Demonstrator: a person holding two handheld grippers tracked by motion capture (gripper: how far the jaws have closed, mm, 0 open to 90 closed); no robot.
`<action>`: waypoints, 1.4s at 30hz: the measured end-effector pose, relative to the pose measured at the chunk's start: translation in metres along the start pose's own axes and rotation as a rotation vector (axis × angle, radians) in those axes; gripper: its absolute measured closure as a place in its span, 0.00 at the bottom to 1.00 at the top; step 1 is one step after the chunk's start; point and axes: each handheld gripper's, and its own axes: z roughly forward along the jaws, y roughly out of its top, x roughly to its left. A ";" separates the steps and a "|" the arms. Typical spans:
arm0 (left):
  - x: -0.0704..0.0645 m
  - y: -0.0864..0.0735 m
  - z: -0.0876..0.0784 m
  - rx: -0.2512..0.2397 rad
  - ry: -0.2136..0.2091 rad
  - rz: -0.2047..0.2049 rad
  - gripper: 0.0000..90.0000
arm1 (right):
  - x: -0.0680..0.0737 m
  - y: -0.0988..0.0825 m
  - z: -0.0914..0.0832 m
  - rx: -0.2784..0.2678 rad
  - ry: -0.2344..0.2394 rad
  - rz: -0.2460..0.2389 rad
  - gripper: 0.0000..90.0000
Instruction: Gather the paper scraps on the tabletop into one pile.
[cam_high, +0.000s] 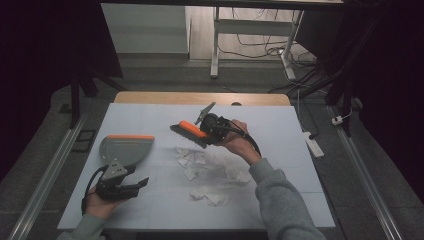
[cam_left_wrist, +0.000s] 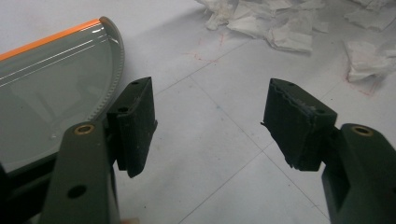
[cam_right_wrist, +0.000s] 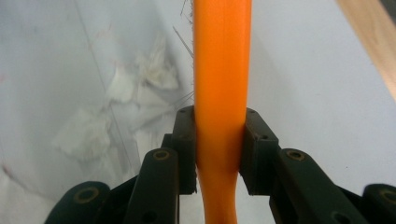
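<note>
My right gripper (cam_high: 204, 134) is shut on the orange handle of a hand brush (cam_high: 188, 131), holding it above the table's middle; the dark bristles hang over the far end of the paper scraps (cam_high: 210, 172). The right gripper view looks along that orange handle (cam_right_wrist: 219, 79), pinched between both pads, with white scraps (cam_right_wrist: 116, 112) below on the left. My left gripper (cam_high: 141, 183) rests open and empty near the front left edge. A grey dustpan with an orange lip (cam_high: 125, 148) lies just beyond it and shows as a grey dustpan (cam_left_wrist: 51, 102) beside the left jaw.
Several crumpled white paper scraps (cam_left_wrist: 289, 28) lie scattered over the white table top (cam_high: 280, 130). A wooden strip (cam_high: 200, 97) borders the far edge. Beyond the table stand desk legs (cam_high: 216, 45) and floor cables; a power strip (cam_high: 313, 143) lies at the right.
</note>
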 end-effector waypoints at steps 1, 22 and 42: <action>0.000 0.000 0.000 -0.002 0.001 0.000 0.39 | 0.000 0.002 -0.001 -0.005 -0.004 0.013 0.79; 0.002 -0.001 0.000 0.000 0.004 -0.003 0.39 | 0.031 0.029 0.064 -0.070 0.254 0.424 0.79; 0.000 -0.002 0.004 0.019 -0.004 0.010 0.39 | 0.038 -0.020 -0.031 -0.103 0.208 0.342 0.78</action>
